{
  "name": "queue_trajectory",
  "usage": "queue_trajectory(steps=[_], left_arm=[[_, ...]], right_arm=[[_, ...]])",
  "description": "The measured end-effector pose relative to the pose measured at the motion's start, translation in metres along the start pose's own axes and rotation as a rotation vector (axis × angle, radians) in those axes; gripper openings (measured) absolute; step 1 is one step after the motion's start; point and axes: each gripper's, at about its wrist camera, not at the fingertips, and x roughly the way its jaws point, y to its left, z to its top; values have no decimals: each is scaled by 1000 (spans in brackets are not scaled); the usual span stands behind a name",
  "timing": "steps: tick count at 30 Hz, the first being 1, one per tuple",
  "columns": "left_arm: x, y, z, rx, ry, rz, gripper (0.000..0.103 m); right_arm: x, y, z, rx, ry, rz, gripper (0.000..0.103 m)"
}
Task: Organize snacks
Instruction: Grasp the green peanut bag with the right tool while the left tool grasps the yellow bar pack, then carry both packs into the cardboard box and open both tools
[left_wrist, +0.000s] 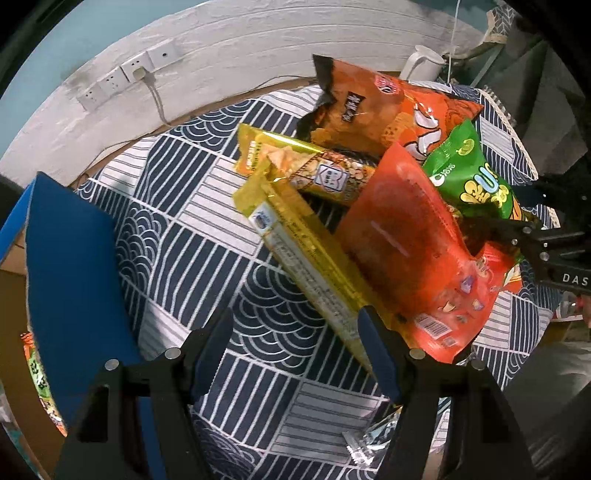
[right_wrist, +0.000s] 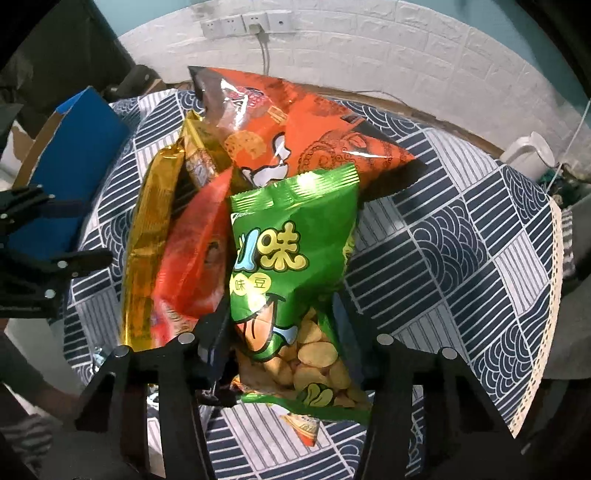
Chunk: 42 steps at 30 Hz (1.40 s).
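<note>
Blue box (left_wrist: 74, 266): stood at the left edge of the patterned tablecloth (left_wrist: 192, 229), with another packet glimpsed below it; it is judged to be the place where snacks are to be gathered.
Left gripper (left_wrist: 295, 343): held spread and empty, pointing steeply down over bare cloth; the near end of the yellow packet (left_wrist: 303, 258) lies just inside its right finger, untouched. It is judged to be lined up for that packet.
Yellow packets: two long ones, this one and a second yellow packet (left_wrist: 314, 166) behind it, are laid crosswise at the left of the heap.
Red bag (left_wrist: 413, 251): leant over the yellow packet, its barcode end towards the left gripper.
Orange bag (right_wrist: 295, 122): lying at the back, partly under the others.
Green bag (right_wrist: 291, 258): lying on top of the heap, hence taken first.
Right gripper (right_wrist: 284, 347): clenched on the lower end of the green bag, which is squeezed between the pads.
Kettle (right_wrist: 528, 155): standing well apart at the far right.
</note>
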Motion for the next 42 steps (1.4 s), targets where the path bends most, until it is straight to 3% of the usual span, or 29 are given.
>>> queue_trajectory(steps=[3, 14, 18, 23, 25, 27, 29, 42], left_arm=[[5, -5, 2, -9, 10, -9, 72], [33, -9, 9, -112, 71, -61, 72], [42, -9, 10, -129, 59, -71, 72], [52, -2, 10, -213, 60, -134, 72], [52, 0, 6, -236, 43, -153, 68], [54, 2, 6, -236, 50, -171, 47], [56, 4, 5, -249, 64, -194, 40], [25, 27, -6, -196, 19, -107, 29]], right_arm=[[-7, 1, -3, -9, -12, -6, 35], [-25, -20, -19, 64, -36, -5, 34], [-29, -25, -22, 84, -43, -7, 34], [-29, -28, -24, 94, -44, -1, 34], [-30, -28, -24, 94, -47, 0, 34], [-29, -26, -23, 93, -45, -2, 34], [-29, -23, -22, 91, -47, -5, 34], [-41, -5, -24, 70, -62, -10, 34]])
